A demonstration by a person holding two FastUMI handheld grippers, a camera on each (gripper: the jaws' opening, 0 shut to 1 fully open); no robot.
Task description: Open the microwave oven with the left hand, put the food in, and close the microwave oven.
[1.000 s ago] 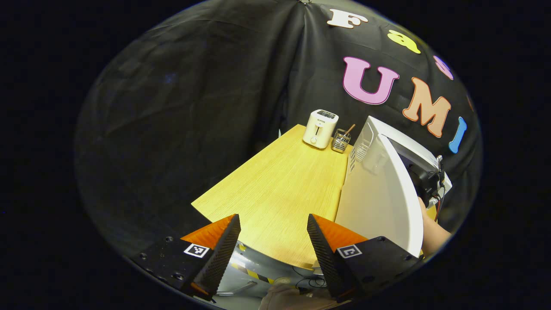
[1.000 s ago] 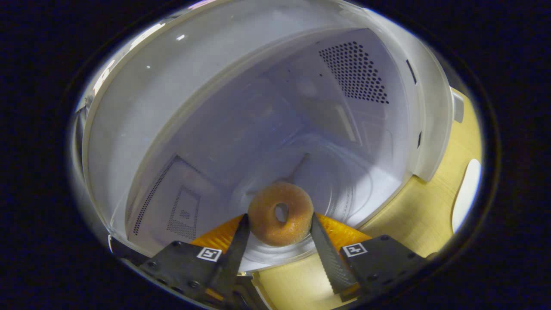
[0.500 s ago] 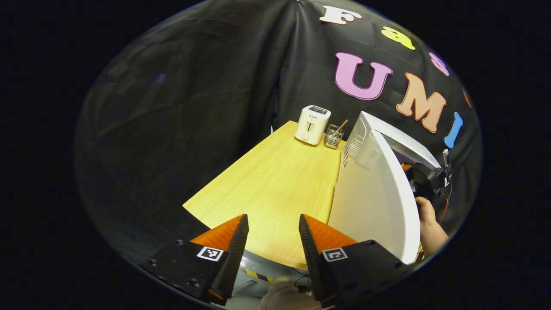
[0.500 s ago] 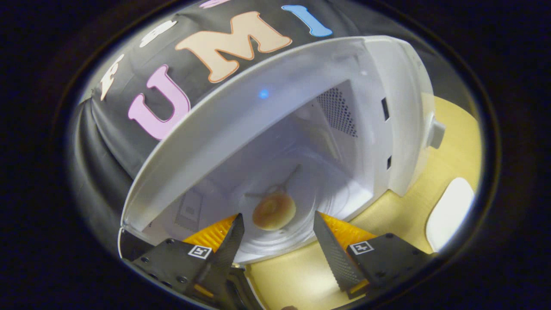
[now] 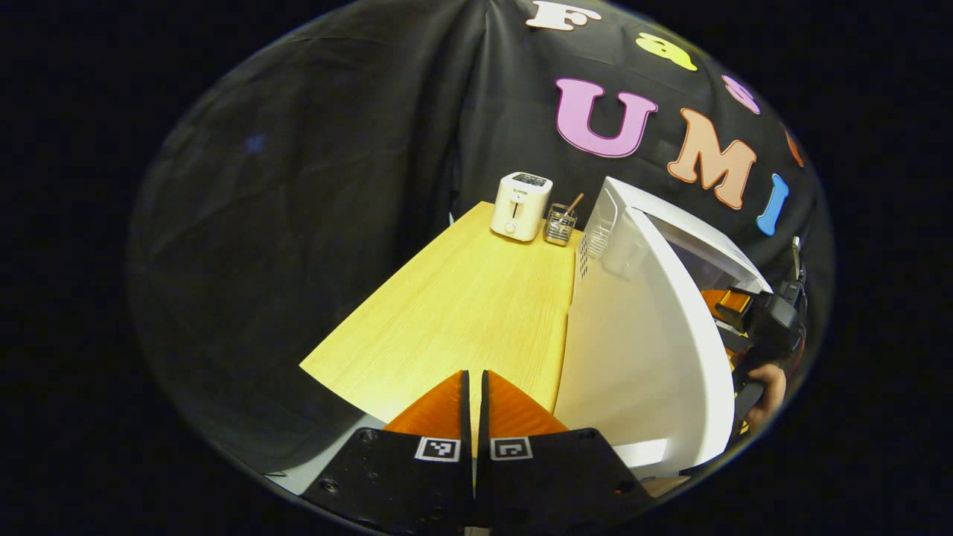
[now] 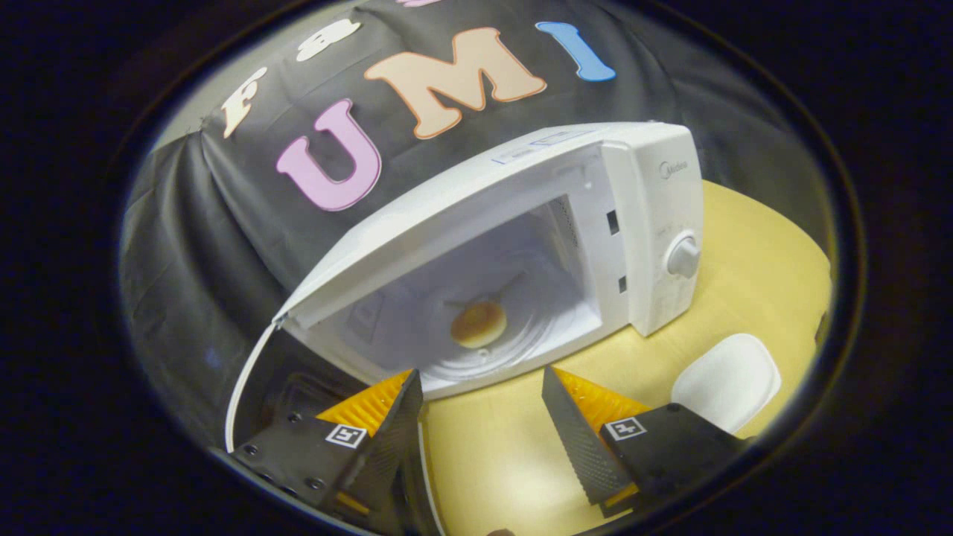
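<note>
Two views share one pale wooden table (image 5: 476, 298), its grain running toward the black cloth wall that closes the booth on every visible side; in the left gripper view the far end of the table carries a white toaster (image 5: 520, 206) and, just beside it, a small wire holder (image 5: 558, 224) with a stick in it; the white microwave (image 6: 648, 223) stands at the table's right in that view, its door (image 5: 648, 357) swung wide open and seen edge-on; the left gripper (image 5: 474, 406) hangs over the table's near edge with its fingers pressed together and nothing between them; beyond the door a hand (image 5: 770, 383) holds the other gripper — in the right gripper view the right gripper (image 6: 482, 402) sits outside the oven mouth with its fingers spread wide and empty; the doughnut (image 6: 478, 324) lies on the round turntable (image 6: 521, 350) inside the cavity, apart from both fingers; a white plate (image 6: 726, 381) rests on the table to the right, below the microwave's knob (image 6: 682, 257)
</note>
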